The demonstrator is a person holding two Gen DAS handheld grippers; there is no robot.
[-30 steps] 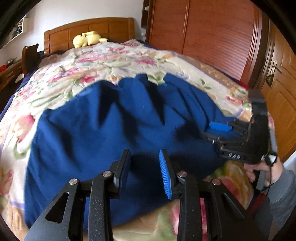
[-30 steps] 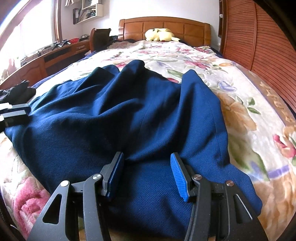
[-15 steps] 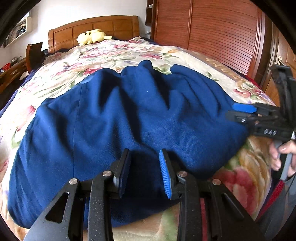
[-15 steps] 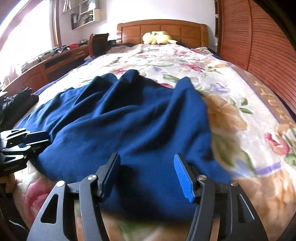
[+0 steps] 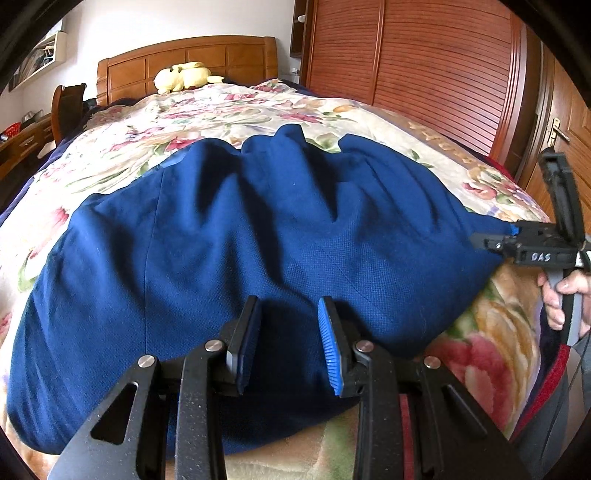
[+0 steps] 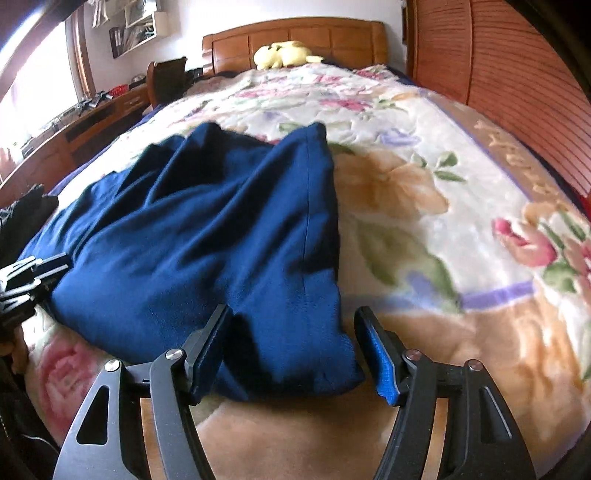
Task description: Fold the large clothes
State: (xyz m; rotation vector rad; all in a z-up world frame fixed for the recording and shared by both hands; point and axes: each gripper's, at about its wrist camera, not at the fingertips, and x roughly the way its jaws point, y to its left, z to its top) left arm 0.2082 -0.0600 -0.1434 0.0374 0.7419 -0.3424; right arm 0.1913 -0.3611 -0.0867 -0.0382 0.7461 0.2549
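Note:
A large dark blue garment (image 5: 258,221) lies rumpled across the foot of a bed with a floral blanket (image 5: 258,110). My left gripper (image 5: 288,301) hovers low over its near hem, jaws a little apart, the pads pressing on nothing that I can see. In the right wrist view the garment (image 6: 203,229) fills the left half. My right gripper (image 6: 293,310) is at its near right corner, its jaws are opening, and the corner lies loose between the fingers. The right gripper (image 5: 495,236) also shows at the garment's right edge, and the left gripper (image 6: 48,266) at its left edge.
A yellow plush toy (image 6: 282,53) rests by the wooden headboard (image 6: 295,35). A slatted wooden wardrobe (image 5: 424,55) runs along the bed's right side, with a door (image 5: 569,122) beyond it. A desk (image 6: 74,125) and chair (image 6: 166,77) stand left. A hand (image 5: 557,295) holds the right gripper.
My right gripper slid right, from over the garment's middle to its right corner, and its jaws widened. The left gripper's jaws kept the same gap.

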